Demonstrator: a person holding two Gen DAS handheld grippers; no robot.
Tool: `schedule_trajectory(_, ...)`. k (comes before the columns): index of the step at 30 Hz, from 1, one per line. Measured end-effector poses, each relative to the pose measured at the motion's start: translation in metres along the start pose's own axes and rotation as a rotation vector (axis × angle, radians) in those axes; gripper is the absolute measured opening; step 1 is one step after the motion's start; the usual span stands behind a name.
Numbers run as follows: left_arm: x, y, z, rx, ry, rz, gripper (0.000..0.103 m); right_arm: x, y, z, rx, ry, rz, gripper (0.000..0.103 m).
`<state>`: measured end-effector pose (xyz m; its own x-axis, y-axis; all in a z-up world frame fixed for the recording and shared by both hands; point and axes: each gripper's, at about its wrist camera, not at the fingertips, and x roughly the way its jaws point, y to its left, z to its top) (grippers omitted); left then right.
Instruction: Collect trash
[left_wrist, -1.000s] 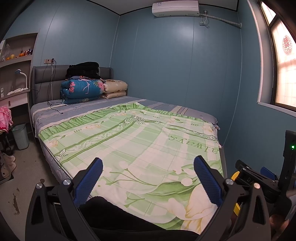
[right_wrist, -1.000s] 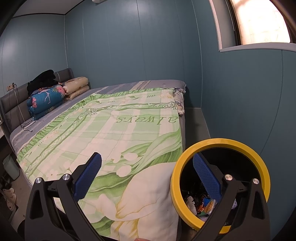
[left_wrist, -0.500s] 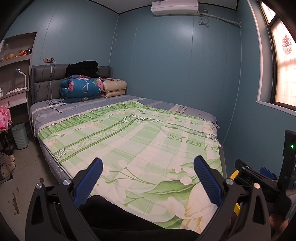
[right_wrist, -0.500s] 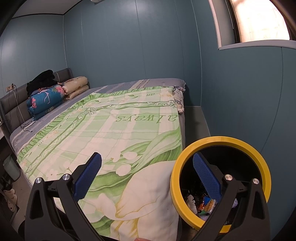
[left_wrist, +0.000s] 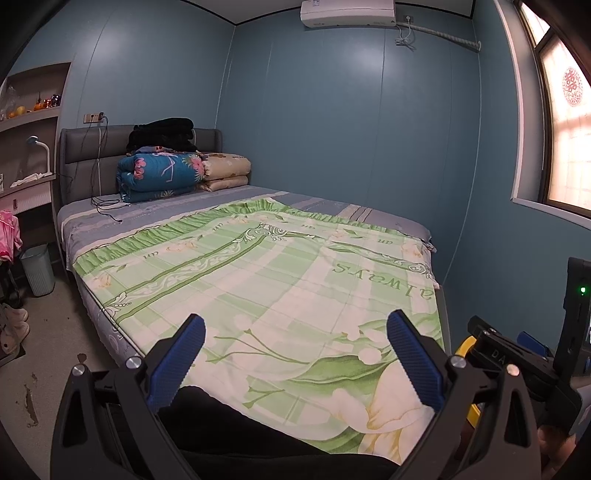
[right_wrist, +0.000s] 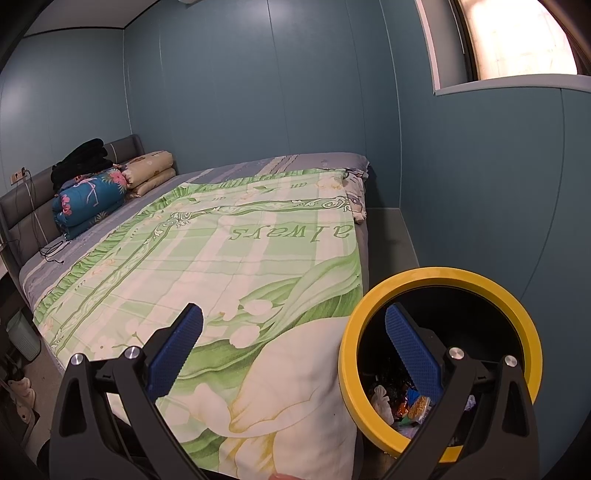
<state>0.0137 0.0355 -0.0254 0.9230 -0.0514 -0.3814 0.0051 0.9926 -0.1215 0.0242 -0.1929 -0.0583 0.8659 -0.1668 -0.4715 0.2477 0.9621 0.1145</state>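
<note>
Bed (left_wrist: 258, 266), filling most of both views, spread with green floral quilt (right_wrist: 229, 266) lettered "always"
Folded blue flamingo-print duvet (left_wrist: 159, 177) and beige folded bedding (left_wrist: 225, 171) stacked against grey headboard (left_wrist: 81, 158), black garment (left_wrist: 162, 133) on top
Black charging cable (left_wrist: 107, 206) trailing over grey sheet near the pillow end
Pale ribbed wastebasket (left_wrist: 37, 269) on floor left of bed, beside slippers (left_wrist: 13, 326)
Wall air conditioner (left_wrist: 347, 13) high on blue wall; window (left_wrist: 565, 140) at right
Yellow-rimmed black trash bin (right_wrist: 439, 280) just beside bed's foot corner, right of quilt; wrappers and crumpled paper (right_wrist: 402, 406) inside, possibly snack packets, detail unclear
Left gripper (left_wrist: 295, 358): blue pads spread wide, nothing between, poised over quilt's near edge
Right gripper (right_wrist: 295, 356): blue pads spread wide, empty; right pad (right_wrist: 413, 354) seen against bin's mouth, contact with rim not discernible
</note>
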Motion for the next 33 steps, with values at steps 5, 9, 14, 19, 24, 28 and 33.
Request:
schedule_trajectory(5, -0.0001, 0.0004, -0.0002, 0.003, 0.003, -0.004, 0.095, -0.0001, -0.0004, -0.0010, 0.003, 0.002, -0.002, 0.095)
schedule_trajectory(9, -0.0005, -0.0003, -0.0004, 0.003, 0.004, -0.004, 0.095, 0.0003, -0.0007, -0.0015, 0.005, 0.004, -0.003, 0.095)
schedule_trajectory(14, -0.0005, -0.0008, -0.0005, 0.003, 0.005, -0.003, 0.095, 0.0001, -0.0011, -0.0022, 0.007, 0.005, -0.004, 0.095)
schedule_trajectory(19, -0.0005, -0.0012, -0.0004, 0.004, 0.005, -0.002, 0.095, 0.0007, -0.0015, -0.0021, 0.008, 0.007, -0.003, 0.095)
schedule_trajectory(24, 0.0008, -0.0010, -0.0027, 0.004, 0.010, -0.007, 0.095, 0.0011, -0.0014, -0.0026, 0.009, 0.008, -0.003, 0.095)
schedule_trajectory(28, 0.0013, 0.0014, -0.0056, -0.005, 0.012, -0.019, 0.095, 0.0011, -0.0014, -0.0025, 0.009, 0.009, -0.003, 0.095)
schedule_trajectory(33, 0.0015, 0.0042, -0.0046, -0.003, 0.019, -0.021, 0.095, 0.0007, -0.0009, -0.0031, 0.010, 0.010, -0.004, 0.095)
